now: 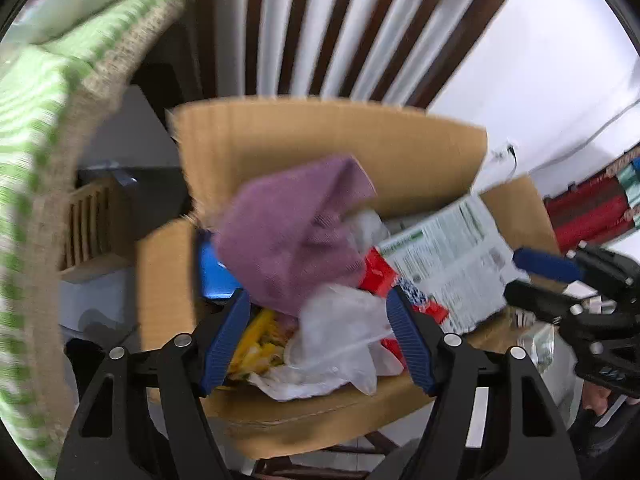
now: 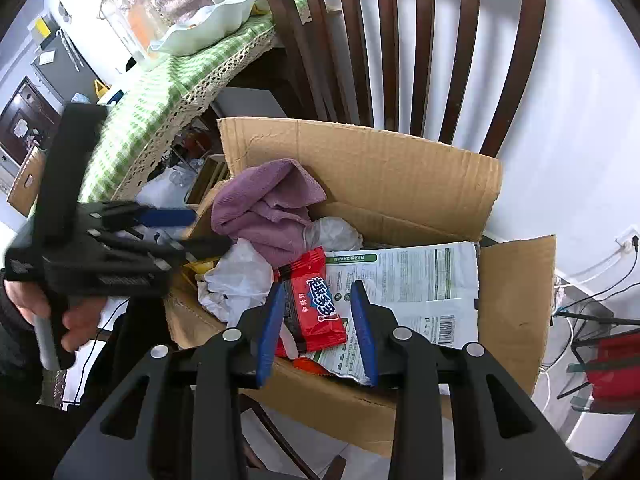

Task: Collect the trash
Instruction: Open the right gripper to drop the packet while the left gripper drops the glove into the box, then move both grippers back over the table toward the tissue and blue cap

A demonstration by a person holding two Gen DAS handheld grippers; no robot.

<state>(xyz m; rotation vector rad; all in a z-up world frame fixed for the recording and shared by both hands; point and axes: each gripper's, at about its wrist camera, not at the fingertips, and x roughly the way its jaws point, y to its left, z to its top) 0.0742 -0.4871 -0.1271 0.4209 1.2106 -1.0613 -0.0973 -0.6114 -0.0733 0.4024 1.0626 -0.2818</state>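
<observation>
- Left wrist view: the left gripper [image 1: 318,336] hangs over a cardboard box [image 1: 320,148], jaws spread, nothing between the pads.
- A purple cloth [image 1: 296,232] lies bunched in the box towards its back left corner, blurred; its long axis cannot be told.
- White plastic bags [image 1: 340,344] lie crumpled by the front edge, a yellow wrapper [image 1: 256,340] just left of them.
- A white printed bag [image 1: 452,256] lies flat along the box's right side, its long axis running from front to back right.
- The right gripper [image 1: 532,276] is at the box's right edge.
- Right wrist view: the right gripper [image 2: 318,320] is partly spread over the front edge, gripping nothing.
- A red wrapper [image 2: 316,300] lies below it on the printed bag [image 2: 420,288], long axis running front to back, tilted slightly left.
- The cloth [image 2: 272,208] is at the back left, the plastic bags [image 2: 236,276] front left.
- A hand [image 2: 60,316] holds the left gripper [image 2: 200,232] at the left edge.
</observation>
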